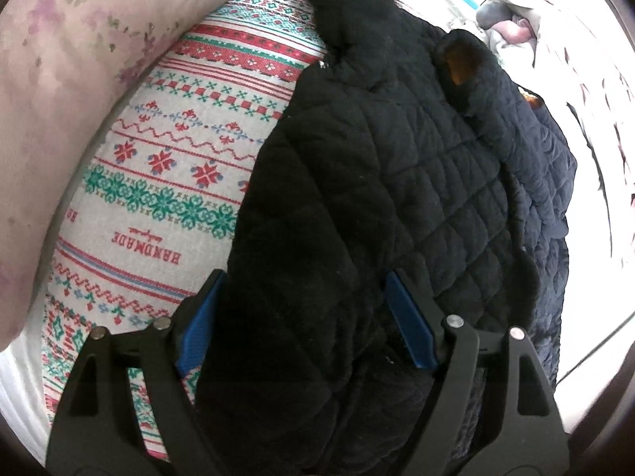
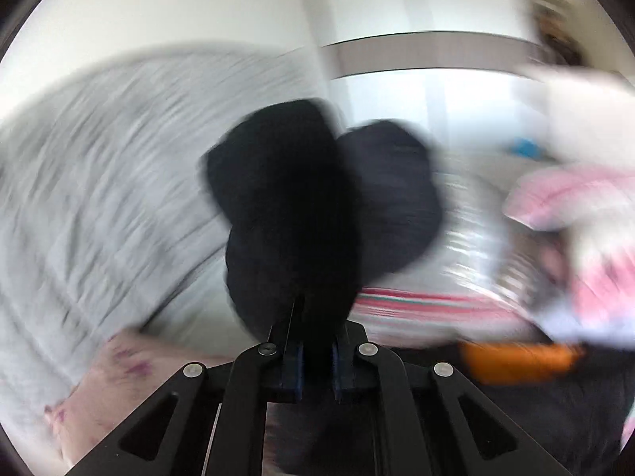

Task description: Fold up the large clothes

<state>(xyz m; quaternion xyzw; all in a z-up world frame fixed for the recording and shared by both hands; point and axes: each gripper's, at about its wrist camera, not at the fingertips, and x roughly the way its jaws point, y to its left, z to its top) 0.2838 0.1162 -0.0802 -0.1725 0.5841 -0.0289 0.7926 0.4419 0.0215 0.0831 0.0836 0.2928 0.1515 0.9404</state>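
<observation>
A black quilted jacket (image 1: 397, 182) with an orange lining lies on a patterned bedspread (image 1: 166, 158). My left gripper (image 1: 305, 309) is open, its blue pads (image 1: 408, 317) wide apart on either side of a bulge of the jacket's hem. My right gripper (image 2: 317, 333) is shut on a fold of the same black jacket (image 2: 301, 206) and holds it up in the air. The right wrist view is heavily blurred by motion.
A pale floral pillow (image 1: 71, 79) lies at the left of the bedspread. A heap of light bedding and clothes (image 1: 528, 20) sits at the far right. A grey blanket (image 2: 99, 166), pink-white cloth (image 2: 575, 206) and an orange patch (image 2: 516, 361) show around the lifted fold.
</observation>
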